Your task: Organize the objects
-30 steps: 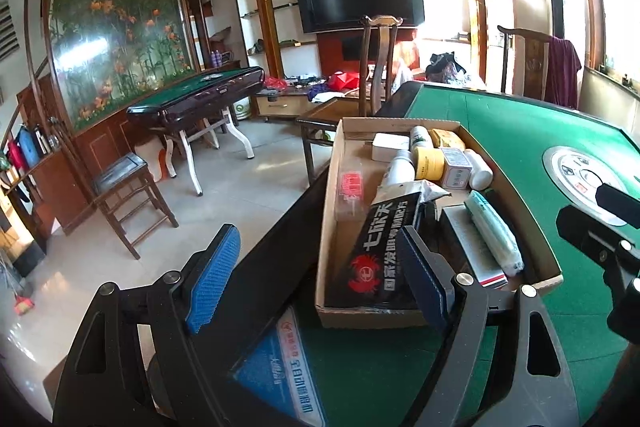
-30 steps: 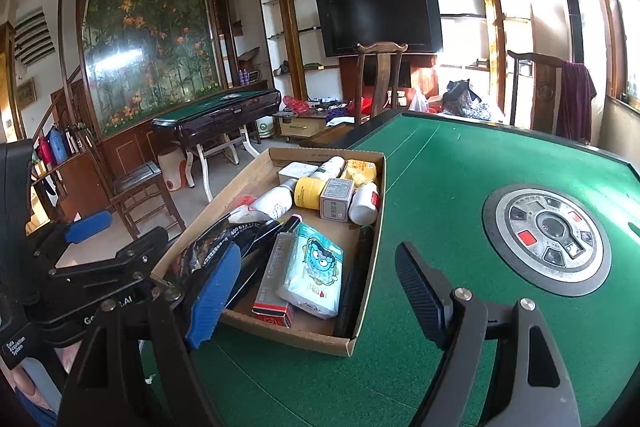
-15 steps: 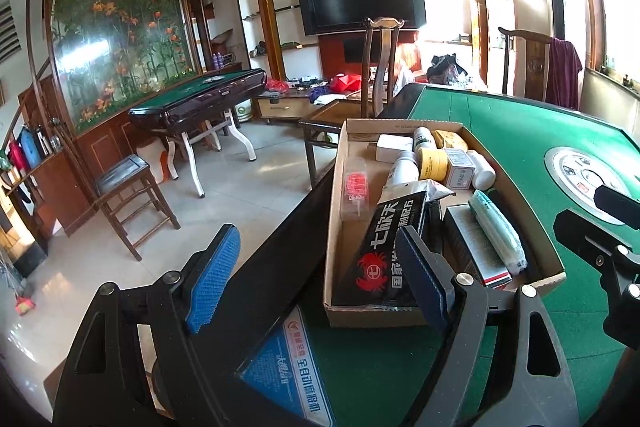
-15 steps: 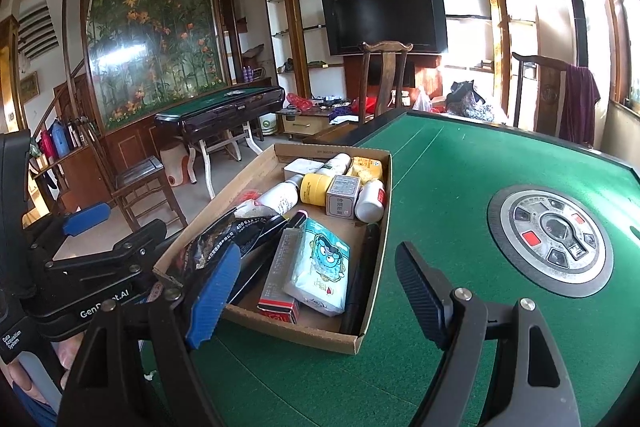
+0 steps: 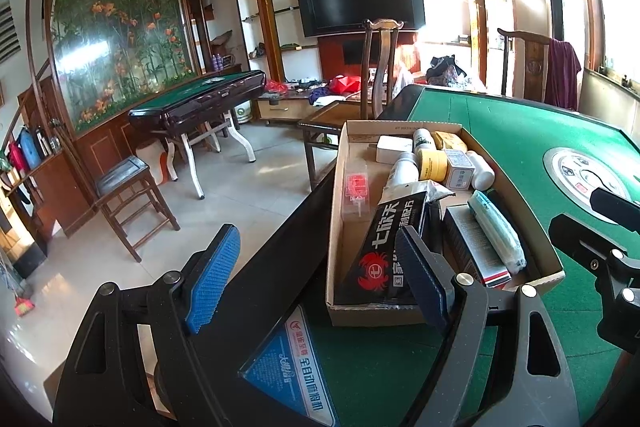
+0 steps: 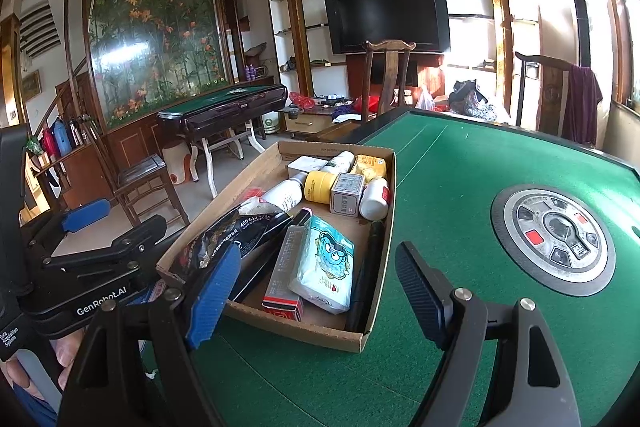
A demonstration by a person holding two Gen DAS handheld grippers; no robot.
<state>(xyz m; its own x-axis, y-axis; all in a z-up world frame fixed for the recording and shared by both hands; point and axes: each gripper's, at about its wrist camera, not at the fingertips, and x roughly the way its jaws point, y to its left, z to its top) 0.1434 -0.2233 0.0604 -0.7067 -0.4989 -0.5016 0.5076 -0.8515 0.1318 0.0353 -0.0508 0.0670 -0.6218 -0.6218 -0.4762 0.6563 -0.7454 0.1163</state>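
Observation:
A shallow cardboard box sits on the green mahjong table. It holds a black pouch, a tissue pack, a red-ended carton, a yellow jar, white bottles and small boxes. My left gripper is open and empty, near the box's near-left corner. My right gripper is open and empty, before the box's near edge.
A round control panel sits in the table's middle. A blue label marks the table's dark rim. Beyond the table's left edge are tiled floor, a wooden chair, another mahjong table and a high-backed chair.
Both grippers have drawn back slightly from the box; the box looks a little farther away. Both stay open and empty.

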